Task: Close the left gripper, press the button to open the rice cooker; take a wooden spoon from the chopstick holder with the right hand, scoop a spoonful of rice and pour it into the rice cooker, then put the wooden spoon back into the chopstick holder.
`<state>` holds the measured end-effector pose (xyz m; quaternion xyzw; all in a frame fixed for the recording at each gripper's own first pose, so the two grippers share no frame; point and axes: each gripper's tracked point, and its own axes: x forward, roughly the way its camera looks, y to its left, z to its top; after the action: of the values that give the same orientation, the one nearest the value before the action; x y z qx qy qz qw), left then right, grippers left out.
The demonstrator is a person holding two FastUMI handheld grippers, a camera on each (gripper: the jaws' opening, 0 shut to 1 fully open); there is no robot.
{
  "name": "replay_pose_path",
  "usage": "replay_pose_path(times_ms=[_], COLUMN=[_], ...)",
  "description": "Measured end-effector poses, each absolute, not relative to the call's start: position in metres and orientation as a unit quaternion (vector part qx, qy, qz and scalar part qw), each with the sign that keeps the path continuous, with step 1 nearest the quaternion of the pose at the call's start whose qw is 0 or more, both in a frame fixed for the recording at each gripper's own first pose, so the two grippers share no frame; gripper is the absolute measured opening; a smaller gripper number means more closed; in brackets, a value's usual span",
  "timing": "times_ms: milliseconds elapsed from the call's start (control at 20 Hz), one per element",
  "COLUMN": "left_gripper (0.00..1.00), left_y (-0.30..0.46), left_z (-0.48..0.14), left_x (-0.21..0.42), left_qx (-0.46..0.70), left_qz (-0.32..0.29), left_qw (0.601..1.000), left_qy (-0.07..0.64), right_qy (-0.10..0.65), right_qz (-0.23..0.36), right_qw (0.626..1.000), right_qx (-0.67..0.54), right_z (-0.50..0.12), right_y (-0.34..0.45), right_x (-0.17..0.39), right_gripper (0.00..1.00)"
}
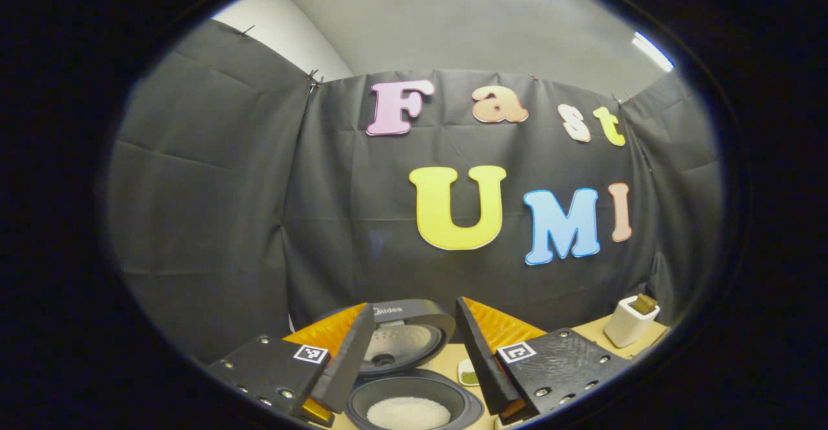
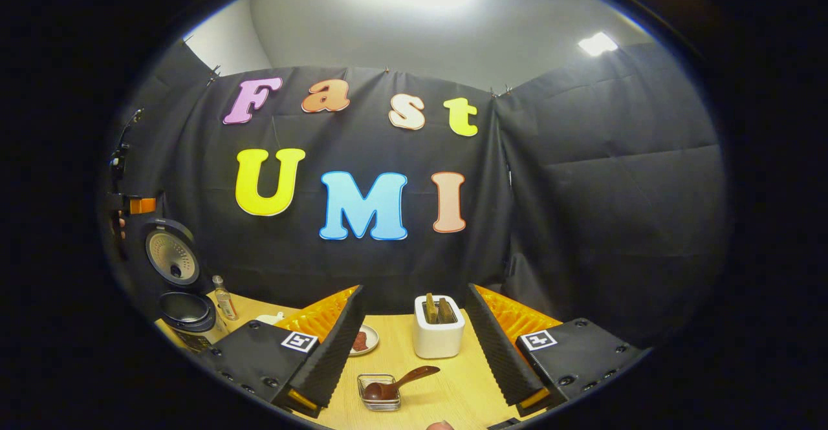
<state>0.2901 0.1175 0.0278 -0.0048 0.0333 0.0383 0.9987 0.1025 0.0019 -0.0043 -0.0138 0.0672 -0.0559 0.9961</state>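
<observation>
The rice cooker (image 1: 414, 399) stands open just beyond my left gripper (image 1: 414, 307), its lid (image 1: 401, 343) upright and white rice (image 1: 407, 412) lying in the pot. That gripper is open and holds nothing. My right gripper (image 2: 414, 289) is also open, with the white chopstick holder (image 2: 438, 336) straight ahead between its fingers and wooden utensils standing in it. A dark wooden spoon (image 2: 404, 379) lies in front of the holder, its bowl resting in a small clear square dish (image 2: 378, 394). The open rice cooker (image 2: 186, 310) sits far left in the right gripper view.
A small bottle (image 2: 224, 297) stands beside the cooker. A small plate with something red (image 2: 365, 339) lies left of the holder on the wooden table (image 2: 446, 391). Another small dish (image 1: 468, 373) sits right of the cooker. The white holder (image 1: 631, 320) is at the far right.
</observation>
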Motion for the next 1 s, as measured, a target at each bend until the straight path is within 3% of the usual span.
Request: replay_pose_path(times_ms=[500, 700, 1000], left_gripper=[0.79, 0.8, 0.81], left_y=[0.165, 0.172, 0.159], left_z=[-0.004, -0.038, -0.045], left_x=[0.392, 0.402, 0.381], left_qx=[0.004, -0.008, 0.001], left_qz=[0.064, 0.071, 0.067], left_qw=[0.996, 0.993, 0.993], left_qy=[0.056, 0.094, 0.094], right_qy=[0.089, 0.095, 0.095], right_qz=[-0.085, -0.084, -0.062], right_qw=[0.992, 0.992, 0.994], right_qx=[-0.002, -0.001, -0.003], right_z=[-0.026, -0.029, -0.026], right_y=[0.015, 0.017, 0.02], right_x=[0.104, 0.106, 0.109], right_gripper=[0.98, 0.98, 0.98])
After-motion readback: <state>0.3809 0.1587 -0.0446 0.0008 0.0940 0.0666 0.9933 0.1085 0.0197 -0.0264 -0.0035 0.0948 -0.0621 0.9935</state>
